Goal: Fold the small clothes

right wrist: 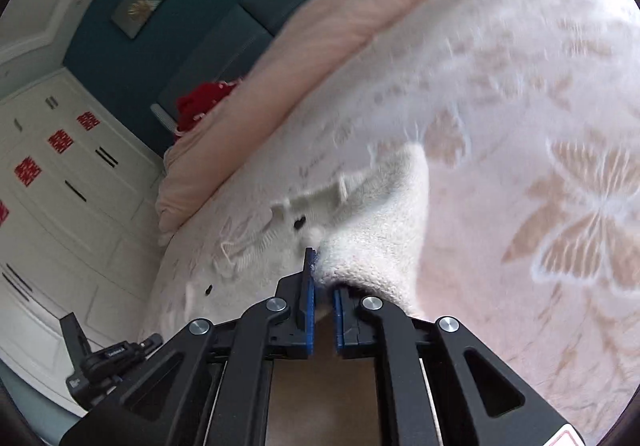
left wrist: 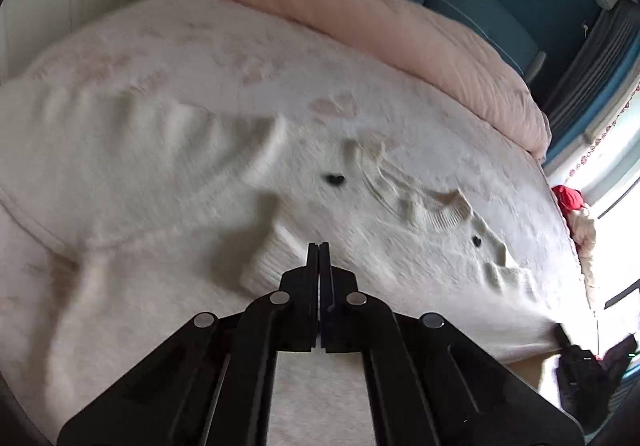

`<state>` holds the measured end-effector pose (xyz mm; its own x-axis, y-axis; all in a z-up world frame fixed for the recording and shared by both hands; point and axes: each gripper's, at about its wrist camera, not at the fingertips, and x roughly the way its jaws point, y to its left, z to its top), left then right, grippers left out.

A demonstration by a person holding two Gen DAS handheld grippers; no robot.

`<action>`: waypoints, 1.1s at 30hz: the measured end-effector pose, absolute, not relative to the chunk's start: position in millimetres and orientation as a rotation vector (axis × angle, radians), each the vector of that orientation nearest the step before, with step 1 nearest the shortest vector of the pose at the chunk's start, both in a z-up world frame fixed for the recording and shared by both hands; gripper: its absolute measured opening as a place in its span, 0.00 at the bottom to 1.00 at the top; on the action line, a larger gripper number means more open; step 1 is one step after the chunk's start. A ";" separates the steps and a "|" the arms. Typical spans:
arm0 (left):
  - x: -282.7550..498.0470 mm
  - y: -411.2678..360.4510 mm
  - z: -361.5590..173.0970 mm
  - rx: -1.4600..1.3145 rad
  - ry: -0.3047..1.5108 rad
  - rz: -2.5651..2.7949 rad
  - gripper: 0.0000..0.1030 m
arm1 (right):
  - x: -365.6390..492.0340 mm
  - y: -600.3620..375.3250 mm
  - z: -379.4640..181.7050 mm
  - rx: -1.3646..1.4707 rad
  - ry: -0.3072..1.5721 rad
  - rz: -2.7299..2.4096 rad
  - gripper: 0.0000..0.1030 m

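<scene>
Barely started: the white sweater (left wrist: 168, 173) is spread unfolded, one edge pinched in the right gripper (right wrist: 323, 278); left gripper (left wrist: 319, 250) closed, nothing held.

Open bedspread (right wrist: 540, 93) is seen right of the white knitted garment (left wrist: 168, 165). The far edge is bounded by a rolled pink quilt (left wrist: 380, 17), and the near corner is flanked by a black tripod (right wrist: 104, 362).
</scene>
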<state>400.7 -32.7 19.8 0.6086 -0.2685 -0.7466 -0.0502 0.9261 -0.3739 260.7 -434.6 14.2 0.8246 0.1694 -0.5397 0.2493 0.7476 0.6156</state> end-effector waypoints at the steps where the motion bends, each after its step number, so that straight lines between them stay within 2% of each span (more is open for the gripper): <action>1: 403.5 -31.2 13.4 -0.362 0.936 -0.123 0.00 | 263.1 -434.8 7.1 0.712 0.649 -0.073 0.08; 4: 406.3 -23.0 -14.6 -0.396 1.040 -0.125 0.00 | 269.5 -443.7 -38.5 0.740 0.833 -0.122 0.07; 6: 397.4 -16.7 -14.8 -0.479 1.027 -0.170 0.00 | 261.7 -448.8 -35.8 0.775 0.799 -0.101 0.06; 7: 393.8 -15.8 -12.4 -0.510 1.014 -0.193 0.03 | 261.0 -448.0 -32.5 0.772 0.790 -0.104 0.08; 9: 394.0 -20.7 -12.1 -0.537 1.022 -0.211 0.20 | 260.5 -446.5 -29.6 0.751 0.795 -0.108 0.10; 10: 396.9 -24.1 -13.9 -0.550 1.036 -0.199 0.45 | 260.8 -445.1 -28.8 0.739 0.801 -0.112 0.11; 11: 398.0 -26.1 -15.8 -0.561 1.046 -0.182 0.64 | 260.0 -443.5 -27.1 0.736 0.800 -0.114 0.11; 12: 402.4 -28.2 -18.3 -0.580 1.054 -0.147 0.66 | 259.3 -441.2 -25.9 0.740 0.794 -0.113 0.13; 13: 407.0 -30.3 -20.8 -0.595 1.055 -0.137 0.66 | 258.4 -440.4 -25.0 0.743 0.789 -0.110 0.16; 14: 410.5 -32.2 -22.6 -0.599 1.058 -0.140 0.59 | 255.2 -436.8 -24.1 0.740 0.788 -0.107 0.17; 15: 417.9 -36.0 -26.9 -0.592 1.069 -0.139 0.45 | 256.2 -437.1 -28.8 0.731 0.790 -0.108 0.18; 16: 421.7 -38.4 -30.4 -0.574 1.086 -0.131 0.07 | 256.9 -437.2 -30.6 0.726 0.793 -0.109 0.18; 21: 410.7 -29.2 -19.1 -0.552 1.015 -0.104 0.09 | 248.0 -441.2 -20.7 0.698 0.732 -0.129 0.13; 24: 411.7 -26.7 -42.1 -0.522 1.074 -0.090 0.09 | 252.9 -438.0 -35.6 0.629 0.845 -0.174 0.09; 27: 408.9 -22.2 -40.2 -0.537 1.046 -0.138 0.13 | 242.8 -434.6 -16.8 0.610 0.823 -0.193 0.10; 30: 403.6 -12.9 -29.7 -0.551 1.033 -0.169 0.15 | 226.7 -425.7 10.5 0.590 0.747 -0.192 0.18; 33: 385.5 7.2 -17.6 -0.541 0.998 -0.180 0.15 | 238.6 -415.8 18.3 0.469 0.765 -0.213 0.18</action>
